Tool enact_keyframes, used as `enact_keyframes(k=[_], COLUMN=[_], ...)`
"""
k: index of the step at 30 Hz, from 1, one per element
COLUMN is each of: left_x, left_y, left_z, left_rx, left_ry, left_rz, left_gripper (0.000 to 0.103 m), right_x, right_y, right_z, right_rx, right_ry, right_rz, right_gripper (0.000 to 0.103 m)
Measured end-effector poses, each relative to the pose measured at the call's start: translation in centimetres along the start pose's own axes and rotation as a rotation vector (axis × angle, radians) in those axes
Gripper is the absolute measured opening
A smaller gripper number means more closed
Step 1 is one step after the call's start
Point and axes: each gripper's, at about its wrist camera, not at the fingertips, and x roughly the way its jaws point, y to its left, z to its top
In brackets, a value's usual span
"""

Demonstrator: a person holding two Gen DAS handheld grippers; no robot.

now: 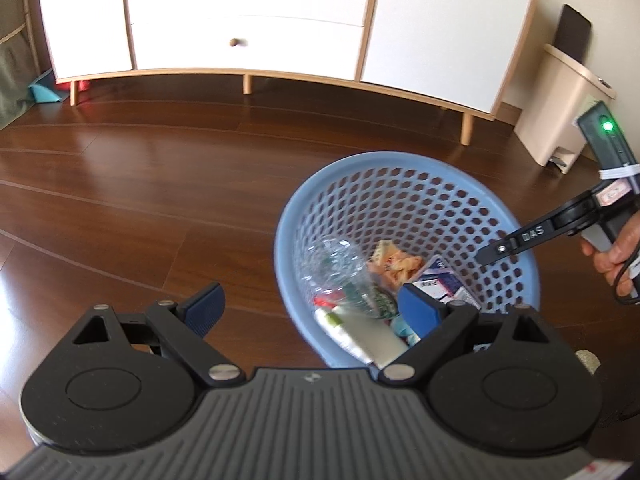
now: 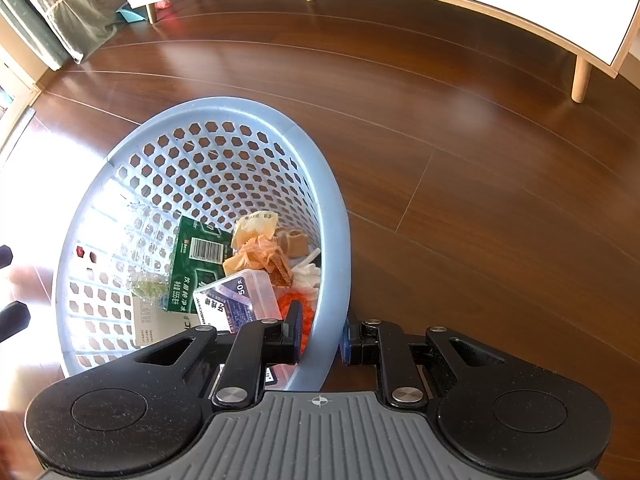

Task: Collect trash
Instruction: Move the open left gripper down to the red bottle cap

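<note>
A blue perforated basket [image 1: 320,184] stands tilted on the dark wood floor. It holds a crushed clear bottle [image 1: 336,268], orange wrappers [image 1: 400,264] and a clear plastic box [image 2: 240,300]. My left gripper [image 1: 312,308] hovers open over the basket's near rim, with nothing pressed between its blue pads. A blurred white tube [image 1: 360,334] with a red cap shows just below it, inside the basket. My right gripper [image 2: 322,336] is shut on the basket [image 2: 224,106] wall, one finger inside and one outside. From the left wrist view that right gripper [image 1: 486,256] reaches in from the right, held by a hand.
A white sideboard [image 1: 248,20] on wooden legs runs along the back wall. A beige pedal bin [image 1: 560,112] stands at the right. A teal item [image 1: 44,94] lies under the sideboard's left end, and green cloth [image 2: 68,8] hangs at the far left.
</note>
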Motion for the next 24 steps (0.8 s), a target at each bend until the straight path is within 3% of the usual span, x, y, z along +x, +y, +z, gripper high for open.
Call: enact_keyframes(k=[7, 14, 24], left_x=[-0.2, -0.4, 0.6], left_y=[2.2, 6.6, 12.8], left_z=[-1.0, -2.2, -7.0], left_rx=[-0.044, -0.134, -0.253], left_ry=[0.026, 0.053, 0.137], left_rz=[0.068, 0.186, 0.363], left_gripper=[0.091, 0.091, 0.091], right_x=[0.0, 0.0, 0.1], right_y=[0.0, -0.1, -0.2], right_z=[0.0, 0.0, 0.2], right_rx=[0.004, 0.012, 0.021], right_ry=[0.001, 0.004, 0.005], right_rz=[0.0, -0.003, -0.006], right_gripper=[0.015, 0.015, 0.015])
